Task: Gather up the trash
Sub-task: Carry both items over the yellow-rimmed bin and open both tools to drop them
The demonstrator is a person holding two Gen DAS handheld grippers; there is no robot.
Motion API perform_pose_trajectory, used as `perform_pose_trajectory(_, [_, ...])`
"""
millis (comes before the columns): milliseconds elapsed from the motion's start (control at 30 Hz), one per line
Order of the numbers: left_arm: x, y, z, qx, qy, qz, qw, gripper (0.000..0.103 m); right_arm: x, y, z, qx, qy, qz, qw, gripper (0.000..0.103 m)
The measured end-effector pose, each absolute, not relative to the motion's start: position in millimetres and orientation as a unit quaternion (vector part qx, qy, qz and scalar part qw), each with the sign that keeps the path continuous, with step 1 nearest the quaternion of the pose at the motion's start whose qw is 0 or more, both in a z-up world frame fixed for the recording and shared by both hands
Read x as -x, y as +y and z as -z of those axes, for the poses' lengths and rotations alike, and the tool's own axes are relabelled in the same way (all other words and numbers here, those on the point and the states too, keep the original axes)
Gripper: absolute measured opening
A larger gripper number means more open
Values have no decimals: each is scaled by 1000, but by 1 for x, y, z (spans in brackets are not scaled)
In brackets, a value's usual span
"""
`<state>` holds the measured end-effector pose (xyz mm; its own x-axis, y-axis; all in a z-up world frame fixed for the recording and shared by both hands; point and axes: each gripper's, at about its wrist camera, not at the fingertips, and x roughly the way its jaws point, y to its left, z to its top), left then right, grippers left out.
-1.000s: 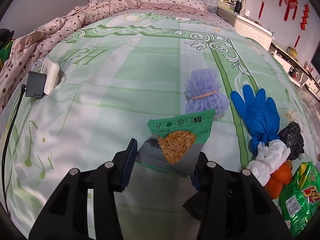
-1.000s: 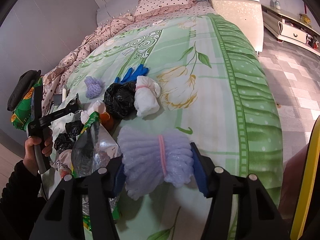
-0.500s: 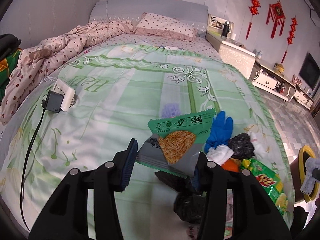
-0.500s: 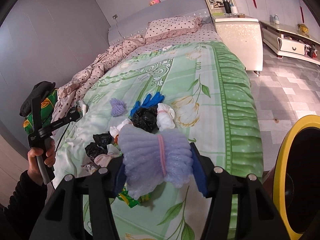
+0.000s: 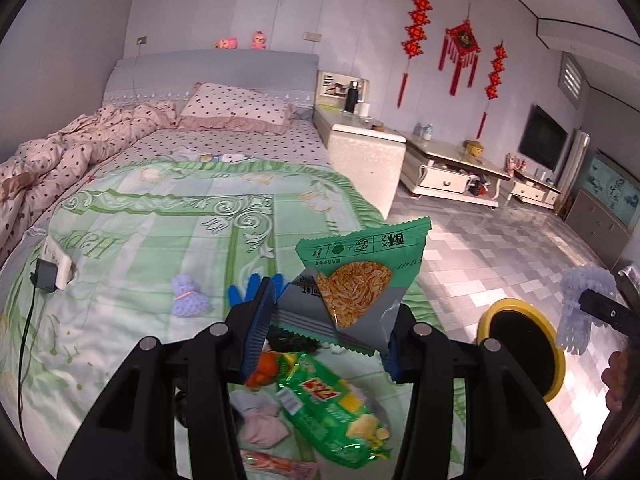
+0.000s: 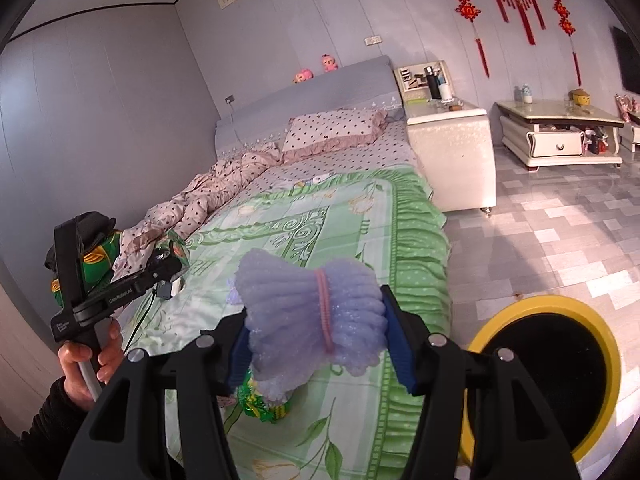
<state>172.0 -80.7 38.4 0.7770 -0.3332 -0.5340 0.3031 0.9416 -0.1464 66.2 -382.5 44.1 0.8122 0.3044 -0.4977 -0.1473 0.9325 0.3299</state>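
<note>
Left gripper point(image 5: 326, 328): jaws clamped on a green and grey snack packet point(image 5: 352, 280), which stands up between the blue pads, clear of the bed. Right gripper point(image 6: 316, 344): jaws clamped on a lilac foam bundle point(image 6: 310, 320) tied round its middle with a pink band, also held in the air.

Directly below the left gripper, on the near part of the green bedspread point(image 5: 152, 232), lies a heap of trash: a green crisp bag point(image 5: 332, 404), an orange item point(image 5: 264, 366), a pale crumpled wad point(image 5: 260, 420), a pink wrapper point(image 5: 280, 466) at the frame's lower edge, and a black bag point(image 5: 292, 342) partly hidden behind the packet. A blue glove point(image 5: 250, 290) shows just beyond the left pad. A second lilac bundle point(image 5: 188, 298) lies apart from the heap, further left on the spread. A white power strip point(image 5: 60, 264) with a black plug and cable sits near the bed's left edge.

On the floor to the right of the bed stands a yellow-rimmed bin point(image 6: 548, 376) with a black interior; the right gripper is seen beside it in the left wrist view.

In the right wrist view a hand point(image 6: 86, 364) in a dark sleeve grips the left tool's handle.

Beyond: a dotted pillow point(image 5: 236, 108), a rumpled dotted quilt point(image 5: 76, 140), a grey headboard, and a white cabinet point(image 5: 364, 156) beside the bed.
</note>
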Motion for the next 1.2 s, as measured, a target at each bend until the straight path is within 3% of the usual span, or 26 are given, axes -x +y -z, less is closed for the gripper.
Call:
perform_pose_trajectory(467, [-146,-275,-64,-13,282,285,916,45,-17,-505,-65,-160,236,4,958,55])
perform_pose_trajectory(800, [-149,-388,-14,-35,330,335,882,45,-10,-566,-26,-193,250,69,946,55])
perform_pose_trajectory(1200, [-156,-432,47,-38,385,364,847,46,-34,-603,21,-226,283,101,927,57])
